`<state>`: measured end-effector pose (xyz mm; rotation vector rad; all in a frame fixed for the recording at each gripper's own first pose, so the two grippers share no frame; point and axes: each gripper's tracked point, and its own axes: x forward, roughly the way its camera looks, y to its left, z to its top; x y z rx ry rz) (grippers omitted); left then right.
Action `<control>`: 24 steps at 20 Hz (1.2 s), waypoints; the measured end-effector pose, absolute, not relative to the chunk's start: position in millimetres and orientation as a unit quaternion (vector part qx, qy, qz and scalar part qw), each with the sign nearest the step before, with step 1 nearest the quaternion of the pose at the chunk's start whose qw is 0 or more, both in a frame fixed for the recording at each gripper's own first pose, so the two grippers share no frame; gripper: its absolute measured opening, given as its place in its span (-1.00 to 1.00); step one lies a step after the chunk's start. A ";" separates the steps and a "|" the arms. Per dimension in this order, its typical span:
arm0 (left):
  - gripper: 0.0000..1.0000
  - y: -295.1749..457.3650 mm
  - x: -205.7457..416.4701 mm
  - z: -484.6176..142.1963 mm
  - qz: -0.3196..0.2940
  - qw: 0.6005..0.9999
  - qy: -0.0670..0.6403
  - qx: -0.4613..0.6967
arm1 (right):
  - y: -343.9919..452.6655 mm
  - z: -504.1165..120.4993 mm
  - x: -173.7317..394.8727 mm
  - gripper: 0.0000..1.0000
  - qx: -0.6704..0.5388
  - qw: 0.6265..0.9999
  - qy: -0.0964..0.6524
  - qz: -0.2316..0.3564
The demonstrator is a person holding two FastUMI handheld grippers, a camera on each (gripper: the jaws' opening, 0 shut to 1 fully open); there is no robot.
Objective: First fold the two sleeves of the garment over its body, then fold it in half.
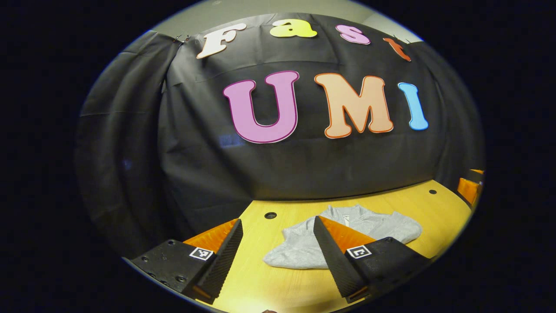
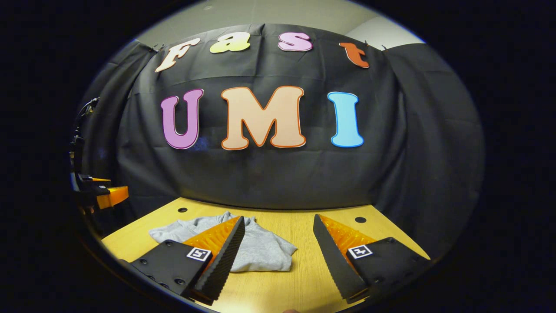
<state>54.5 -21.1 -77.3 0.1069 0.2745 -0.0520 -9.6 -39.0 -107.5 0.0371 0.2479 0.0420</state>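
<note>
- The grey garment (image 1: 304, 250) lies folded into a compact bundle on the wooden table (image 1: 269, 278), toward the far side of it, near the black cloth wall (image 1: 304, 165)
- In the right gripper view the garment (image 2: 260, 250) sits left of centre on the table (image 2: 304, 278), its near edge rounded and doubled over
- The left gripper (image 1: 278, 256) hangs above the table with its jaws spread wide and nothing between them; the garment shows through the gap and behind the right-hand finger, apart from both
- The right gripper (image 2: 278, 256) is likewise held wide open and holds nothing; its left-hand finger overlaps the garment in the view, though I cannot tell whether it touches the cloth
- Small round holes (image 1: 270, 215) mark the table near its far edge
- At the left edge of the right gripper view the other gripper shows farther off
</note>
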 end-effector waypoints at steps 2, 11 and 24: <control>0.90 -11.8 46.5 -68.4 -0.028 0.990 0.125 0.053 | -33.7 -103.1 -20.5 0.97 0.025 0.992 0.119 0.018; 0.97 14.0 26.5 -44.7 -0.041 0.994 0.096 0.046 | -18.6 -63.2 -48.8 0.96 0.024 0.997 0.070 -0.002; 0.89 25.4 28.9 -25.1 -0.065 0.993 0.072 0.060 | 7.6 -55.7 -59.7 0.96 0.025 0.998 0.060 -0.006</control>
